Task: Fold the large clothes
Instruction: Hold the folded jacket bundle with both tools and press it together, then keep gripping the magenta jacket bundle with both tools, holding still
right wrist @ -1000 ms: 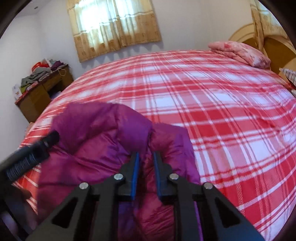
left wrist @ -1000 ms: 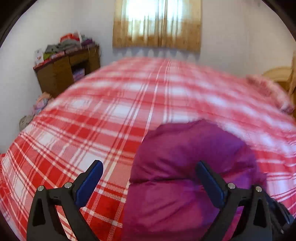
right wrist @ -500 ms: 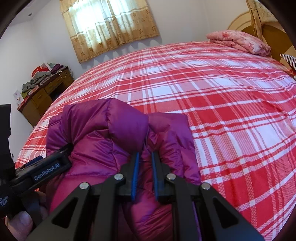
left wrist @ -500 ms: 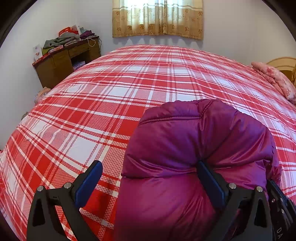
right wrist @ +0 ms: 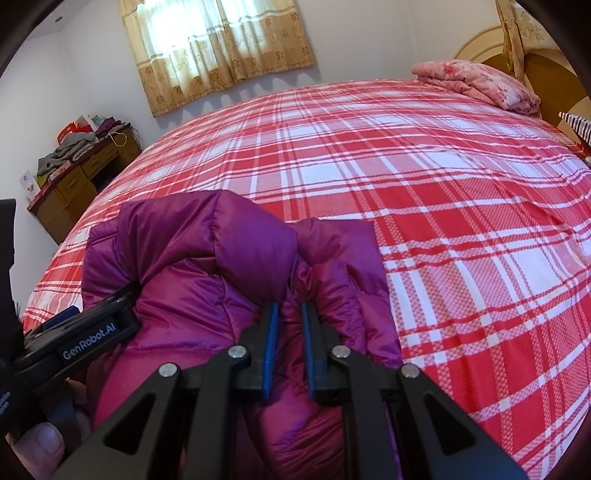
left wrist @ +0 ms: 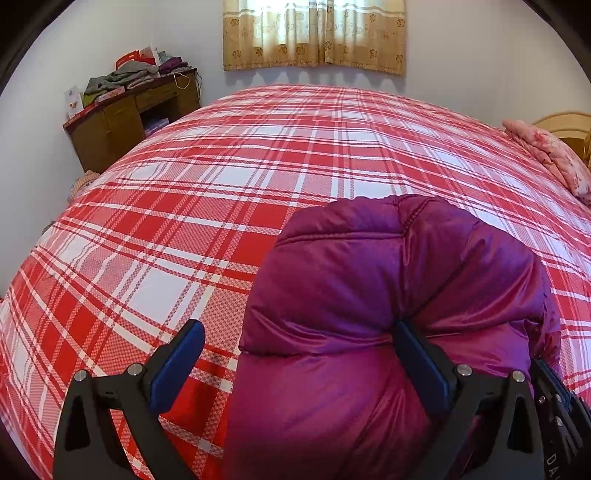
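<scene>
A purple puffer jacket (left wrist: 369, 295) lies bunched near the front edge of a bed with a red and white plaid cover (left wrist: 258, 166). My left gripper (left wrist: 299, 343) is open wide; its right finger (left wrist: 417, 354) presses into the jacket's folded bulge, its left finger (left wrist: 181, 354) stands over the cover. In the right wrist view my right gripper (right wrist: 288, 325) is shut on a fold of the jacket (right wrist: 207, 266). The left gripper's body (right wrist: 88, 343) shows at the jacket's left side there.
A wooden desk (left wrist: 125, 118) piled with clothes stands by the left wall. A folded pink quilt (right wrist: 476, 81) lies at the head of the bed by the wooden headboard (right wrist: 546, 74). A curtained window (left wrist: 314, 33) is on the far wall.
The jacket's bulge has risen and puffed up between my left fingers as the left gripper pushed in. The right gripper has kept its hold on the fold.
</scene>
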`<state>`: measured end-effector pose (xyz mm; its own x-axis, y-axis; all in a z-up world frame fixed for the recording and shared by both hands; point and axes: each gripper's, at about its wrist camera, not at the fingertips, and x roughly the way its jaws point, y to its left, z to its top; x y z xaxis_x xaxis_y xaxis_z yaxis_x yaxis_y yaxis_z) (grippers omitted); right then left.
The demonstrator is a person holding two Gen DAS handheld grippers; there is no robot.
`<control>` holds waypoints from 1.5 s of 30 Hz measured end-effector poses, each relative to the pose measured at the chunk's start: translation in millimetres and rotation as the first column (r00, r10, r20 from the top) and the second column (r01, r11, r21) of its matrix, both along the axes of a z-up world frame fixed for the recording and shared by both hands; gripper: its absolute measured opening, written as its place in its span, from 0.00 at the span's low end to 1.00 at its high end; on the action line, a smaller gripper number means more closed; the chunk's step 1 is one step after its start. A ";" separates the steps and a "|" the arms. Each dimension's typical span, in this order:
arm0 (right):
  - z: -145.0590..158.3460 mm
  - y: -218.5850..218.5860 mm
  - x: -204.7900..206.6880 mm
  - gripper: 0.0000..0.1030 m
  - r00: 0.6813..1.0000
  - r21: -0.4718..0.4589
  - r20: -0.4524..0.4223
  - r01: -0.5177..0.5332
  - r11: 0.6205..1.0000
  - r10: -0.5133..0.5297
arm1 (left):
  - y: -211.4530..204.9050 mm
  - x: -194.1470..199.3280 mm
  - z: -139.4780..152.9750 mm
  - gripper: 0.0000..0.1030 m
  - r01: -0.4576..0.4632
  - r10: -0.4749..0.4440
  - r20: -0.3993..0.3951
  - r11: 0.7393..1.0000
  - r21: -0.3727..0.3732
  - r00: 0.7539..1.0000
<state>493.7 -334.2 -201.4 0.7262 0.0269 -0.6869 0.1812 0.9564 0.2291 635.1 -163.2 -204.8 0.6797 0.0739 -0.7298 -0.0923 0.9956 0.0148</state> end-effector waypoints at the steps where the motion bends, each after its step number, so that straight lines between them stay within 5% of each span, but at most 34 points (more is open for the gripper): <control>1: -0.2 0.0 0.1 0.13 1.000 0.000 0.000 0.000 1.000 0.000 | -0.1 -0.2 -0.1 0.99 0.000 0.000 0.001 1.000 0.001 1.000; 45: -6.9 1.0 8.9 0.13 1.000 -0.053 -0.027 0.006 0.999 -0.008 | -7.1 5.1 -3.6 0.99 -0.004 0.005 -0.012 0.999 0.052 1.000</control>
<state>502.6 -333.2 -208.3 0.7074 -0.0150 -0.7066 0.1931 0.9658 0.1729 640.2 -170.3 -208.4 0.6701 0.1150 -0.7333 -0.0961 0.9931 0.0679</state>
